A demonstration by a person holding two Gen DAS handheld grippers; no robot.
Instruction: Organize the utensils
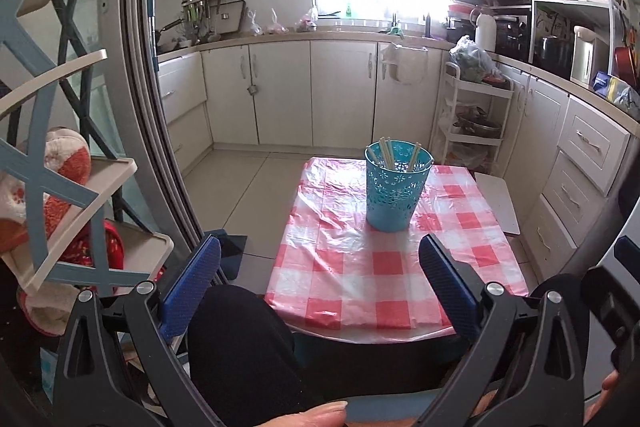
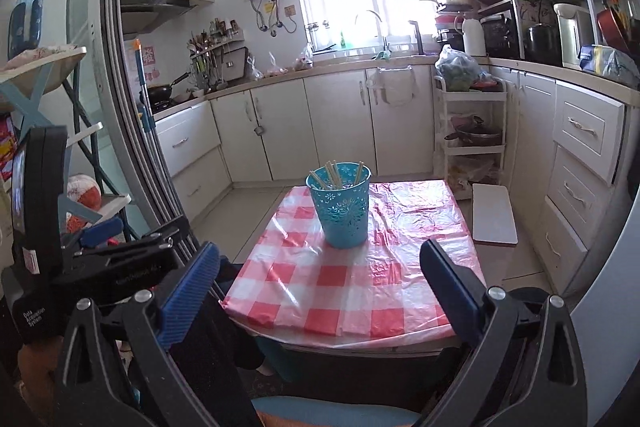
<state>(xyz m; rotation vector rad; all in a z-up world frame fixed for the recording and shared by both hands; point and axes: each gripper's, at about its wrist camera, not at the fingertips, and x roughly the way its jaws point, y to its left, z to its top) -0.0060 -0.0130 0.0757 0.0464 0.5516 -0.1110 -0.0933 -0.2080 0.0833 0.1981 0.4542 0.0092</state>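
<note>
A blue perforated utensil cup (image 1: 396, 187) stands upright on the far half of a small table with a red-and-white checked cloth (image 1: 360, 267). Several pale chopsticks (image 1: 386, 153) stand inside it. My left gripper (image 1: 320, 251) is open and empty, held back over the table's near edge, well short of the cup. In the right wrist view the cup (image 2: 341, 207) with chopsticks (image 2: 332, 175) stands on the same cloth (image 2: 340, 291). My right gripper (image 2: 320, 259) is open and empty, also short of the cup. The left gripper's body (image 2: 100, 259) shows at its left.
A shelf rack with cloths (image 1: 68, 187) and a sliding door frame (image 1: 160, 147) stand at the left. A white board (image 2: 493, 213) lies by the table's right side. A white trolley (image 2: 472, 131) and kitchen cabinets (image 2: 320, 123) stand behind. My dark-clad knee (image 1: 240, 347) is below the left gripper.
</note>
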